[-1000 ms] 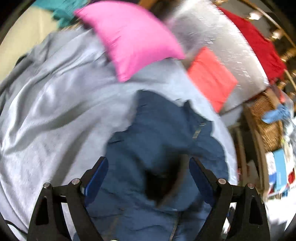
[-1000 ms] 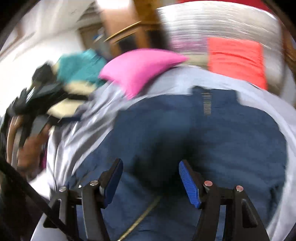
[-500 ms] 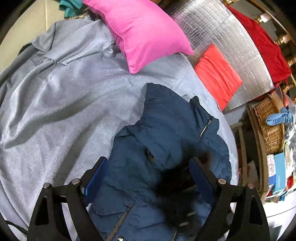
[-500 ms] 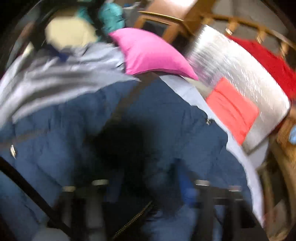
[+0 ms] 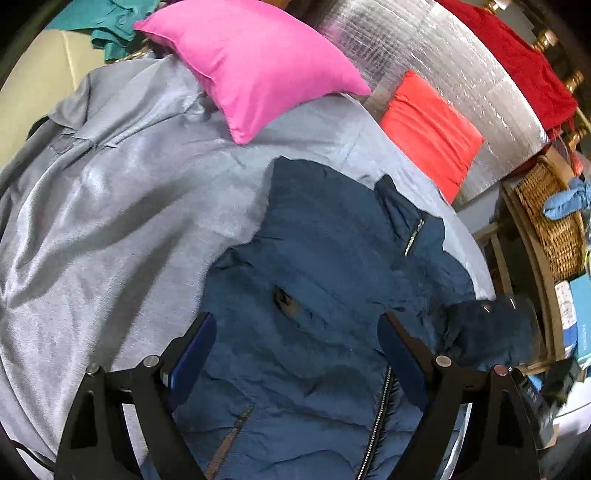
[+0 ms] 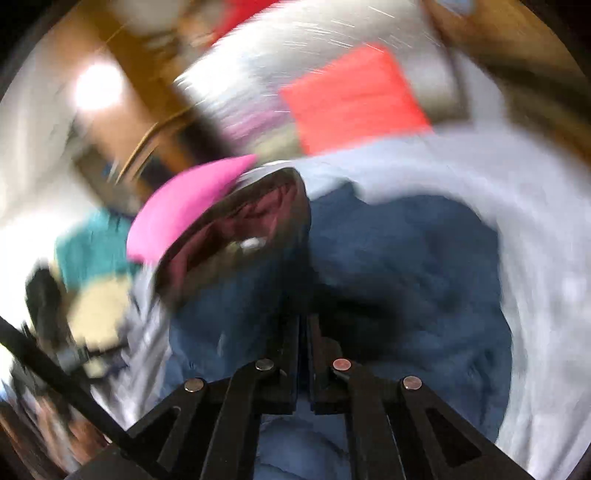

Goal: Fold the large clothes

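Observation:
A dark blue puffer jacket (image 5: pixel 325 295) with a zipper lies crumpled on a grey bed sheet (image 5: pixel 110 206). My left gripper (image 5: pixel 295 354) is open and empty, hovering just above the jacket's middle. In the blurred right wrist view, my right gripper (image 6: pixel 303 325) is shut on a fold of the jacket (image 6: pixel 406 266) and lifts it, showing its dark red lining (image 6: pixel 240 229). The lifted part also shows as a blurred blue lump at the right of the left wrist view (image 5: pixel 487 328).
A pink pillow (image 5: pixel 258 62) and an orange-red cushion (image 5: pixel 432 129) lie at the head of the bed against a silver quilted board (image 5: pixel 443 55). A wicker basket (image 5: pixel 550 218) and shelves stand at the right. Teal clothing (image 5: pixel 107 22) lies at the far left.
My right gripper has closed on the jacket and swung it up and round. My left gripper stayed open and pulled back a little, so more of the jacket shows.

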The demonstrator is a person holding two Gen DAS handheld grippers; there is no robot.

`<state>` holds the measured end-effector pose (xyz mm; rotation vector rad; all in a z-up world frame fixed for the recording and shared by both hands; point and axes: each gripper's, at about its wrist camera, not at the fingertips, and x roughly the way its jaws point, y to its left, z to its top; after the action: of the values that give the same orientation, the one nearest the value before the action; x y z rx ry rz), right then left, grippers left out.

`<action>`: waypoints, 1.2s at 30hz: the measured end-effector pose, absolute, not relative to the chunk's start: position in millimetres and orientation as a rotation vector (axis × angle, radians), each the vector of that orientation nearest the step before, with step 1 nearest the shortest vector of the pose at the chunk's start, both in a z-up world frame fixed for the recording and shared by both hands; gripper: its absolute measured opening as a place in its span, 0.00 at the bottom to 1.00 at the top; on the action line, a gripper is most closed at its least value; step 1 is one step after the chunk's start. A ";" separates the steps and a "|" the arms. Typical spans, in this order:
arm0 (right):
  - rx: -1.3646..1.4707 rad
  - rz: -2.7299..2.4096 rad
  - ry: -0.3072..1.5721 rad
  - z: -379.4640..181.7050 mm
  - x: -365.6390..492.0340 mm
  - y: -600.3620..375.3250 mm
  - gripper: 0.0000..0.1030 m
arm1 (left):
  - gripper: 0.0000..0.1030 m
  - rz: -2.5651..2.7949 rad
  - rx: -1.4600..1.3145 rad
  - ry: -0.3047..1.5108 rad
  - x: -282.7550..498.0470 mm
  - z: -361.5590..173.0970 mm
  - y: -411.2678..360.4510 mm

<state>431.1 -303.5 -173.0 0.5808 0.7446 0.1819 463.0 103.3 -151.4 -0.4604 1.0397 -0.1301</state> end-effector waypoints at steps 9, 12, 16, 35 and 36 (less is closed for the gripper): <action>0.826 0.100 0.841 -202.7 418.8 -361.5 0.09 | 0.86 -0.142 -0.400 1.064 473.2 -163.1 45.0; 0.909 0.069 0.817 -204.9 399.0 -384.2 0.17 | 0.86 -0.099 -0.337 1.072 477.5 -171.2 35.3; 0.956 0.119 0.839 -210.4 395.0 -395.5 0.64 | 0.86 -0.063 -0.325 1.102 483.1 -186.9 36.2; 0.492 0.095 0.857 -151.1 427.7 -340.7 0.09 | 0.85 0.016 -0.364 1.054 504.5 -190.9 62.5; 0.440 0.095 0.827 -137.8 437.4 -340.1 0.09 | 0.85 0.015 -0.358 1.052 505.4 -191.5 62.5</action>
<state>437.4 -340.1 -137.8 0.4403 0.8266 0.0947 505.4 62.5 -191.5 -0.3582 1.0525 0.0153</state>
